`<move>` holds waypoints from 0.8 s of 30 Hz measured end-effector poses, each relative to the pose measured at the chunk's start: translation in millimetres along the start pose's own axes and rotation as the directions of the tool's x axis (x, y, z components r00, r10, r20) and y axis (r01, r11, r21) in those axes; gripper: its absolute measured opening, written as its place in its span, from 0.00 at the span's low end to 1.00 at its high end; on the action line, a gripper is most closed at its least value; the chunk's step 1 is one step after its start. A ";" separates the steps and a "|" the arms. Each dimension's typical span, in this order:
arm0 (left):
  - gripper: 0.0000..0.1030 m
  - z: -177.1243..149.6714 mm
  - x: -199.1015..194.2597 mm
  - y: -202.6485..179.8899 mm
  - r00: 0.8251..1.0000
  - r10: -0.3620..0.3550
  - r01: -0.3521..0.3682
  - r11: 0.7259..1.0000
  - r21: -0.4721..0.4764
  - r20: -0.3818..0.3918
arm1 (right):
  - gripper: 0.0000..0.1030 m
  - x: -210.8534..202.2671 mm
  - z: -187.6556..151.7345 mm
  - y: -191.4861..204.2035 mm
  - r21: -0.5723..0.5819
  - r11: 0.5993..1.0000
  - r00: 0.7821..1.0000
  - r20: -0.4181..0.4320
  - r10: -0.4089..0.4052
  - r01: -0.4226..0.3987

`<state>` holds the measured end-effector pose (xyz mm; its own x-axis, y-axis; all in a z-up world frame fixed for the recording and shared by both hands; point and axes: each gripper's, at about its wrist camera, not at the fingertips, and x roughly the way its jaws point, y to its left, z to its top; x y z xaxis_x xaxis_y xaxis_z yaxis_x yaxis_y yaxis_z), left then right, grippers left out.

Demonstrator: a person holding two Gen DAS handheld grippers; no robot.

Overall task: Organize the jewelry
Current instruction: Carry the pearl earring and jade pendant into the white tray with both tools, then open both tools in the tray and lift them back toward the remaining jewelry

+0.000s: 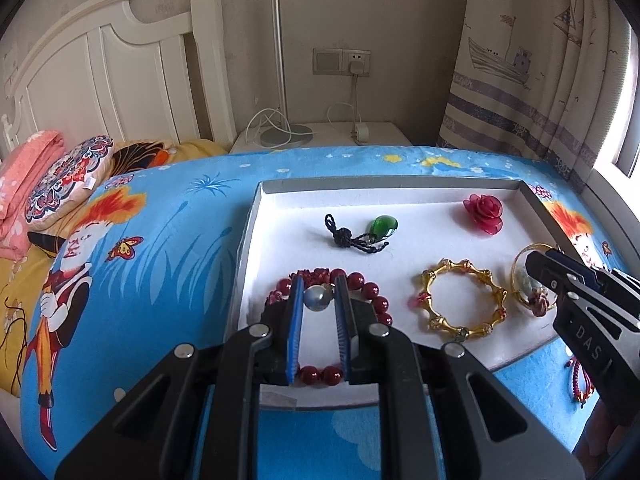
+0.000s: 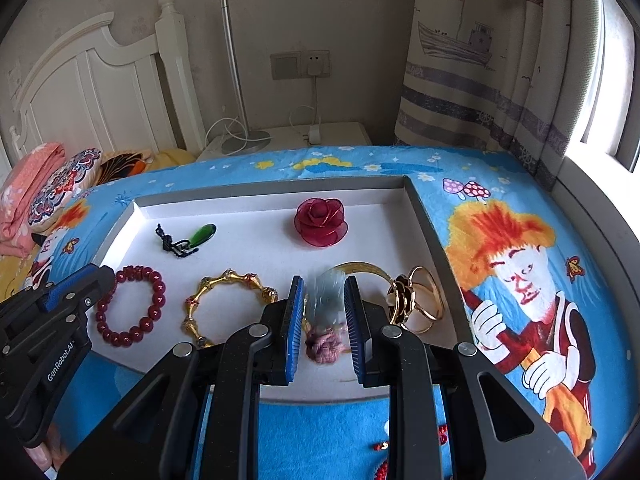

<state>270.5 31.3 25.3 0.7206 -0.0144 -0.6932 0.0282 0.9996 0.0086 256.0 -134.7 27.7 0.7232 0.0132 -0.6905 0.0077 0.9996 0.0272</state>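
Shallow white-lined tray (image 1: pixel 250 240) on a bed with a blue cartoon-print cover (image 1: pixel 160 240), jewelry laid out inside.

Left wrist view:
- Lower centre: left gripper (image 1: pixel 318 280), pads drawn nearly together, pinching a grey pearly bead (image 1: pixel 318 298) near the fingertips.
- Directly beneath and around the fingers: red bead bracelet (image 1: pixel 372 292), flat on the tray lining near the tray's left wall.
- Right of the bracelet and apart from it: gold bamboo-jointed bangle (image 1: pixel 496 292).
- Upper middle of the tray: green pendant on a black cord (image 1: pixel 383 226).
- Upper right of the tray: red rose ornament (image 1: pixel 482 208).
- Right edge of the frame: right gripper (image 1: pixel 534 260), reaching in over the tray's right side.
- Lower right, outside the tray on the bed cover: red string bracelet (image 1: pixel 578 380).

Right wrist view:
- Lower centre: right gripper, pads close together, pinching a pale pendant (image 2: pixel 326 300), blurred, with a pink knot (image 2: pixel 324 346) hanging below it.
- Behind the pendant: thin gold hoop (image 2: pixel 360 268); joined to the pendant or not, impossible to tell.
- Just right of the fingers, near the tray's right wall: gold flower clasp (image 2: pixel 416 300).
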 end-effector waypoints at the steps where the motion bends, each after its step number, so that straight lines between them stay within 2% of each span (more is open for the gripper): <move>1: 0.16 -0.2 0.9 0.7 1.000 -0.004 0.004 1.000 -0.005 -0.004 | 0.22 0.4 0.0 0.1 -0.002 1.000 1.000 0.000 -0.002 0.002; 4: 0.17 -0.3 1.8 0.2 1.000 -0.004 0.004 1.000 -0.003 -0.006 | 0.22 3.9 -0.2 1.4 -0.007 1.000 1.000 -0.005 -0.007 0.007; 6: 0.24 -0.3 1.9 0.3 1.000 -0.003 0.003 1.000 -0.006 -0.006 | 0.23 6.3 -1.2 1.0 -0.006 1.000 1.000 -0.011 -0.010 0.010; 7: 0.30 -0.3 1.5 0.8 1.000 -0.001 0.001 1.000 -0.009 -0.003 | 0.23 7.1 -1.6 0.8 -0.005 1.000 1.000 -0.014 -0.011 0.011; 10: 0.32 -0.8 -0.4 2.3 1.000 -0.001 0.001 1.000 -0.021 0.002 | 0.25 8.1 -3.0 1.2 -0.005 1.000 1.000 -0.018 -0.012 0.012; 15: 0.37 -3.2 -9.1 4.4 1.000 0.004 -0.003 1.000 -0.031 0.012 | 0.48 4.7 -3.1 0.2 0.000 1.000 1.000 -0.006 -0.015 0.015; 24: 0.43 -19.1 -36.9 -1.2 1.000 -0.005 0.006 1.000 -0.024 0.028 | 0.54 -20.5 -4.2 -17.9 0.029 0.999 0.999 0.032 -0.026 0.025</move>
<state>230.6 31.1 37.1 0.7393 -0.0202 -0.6731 0.0154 0.9998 -0.0130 238.1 -152.7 38.3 0.7445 -0.0134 -0.6675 0.0454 0.9985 0.0307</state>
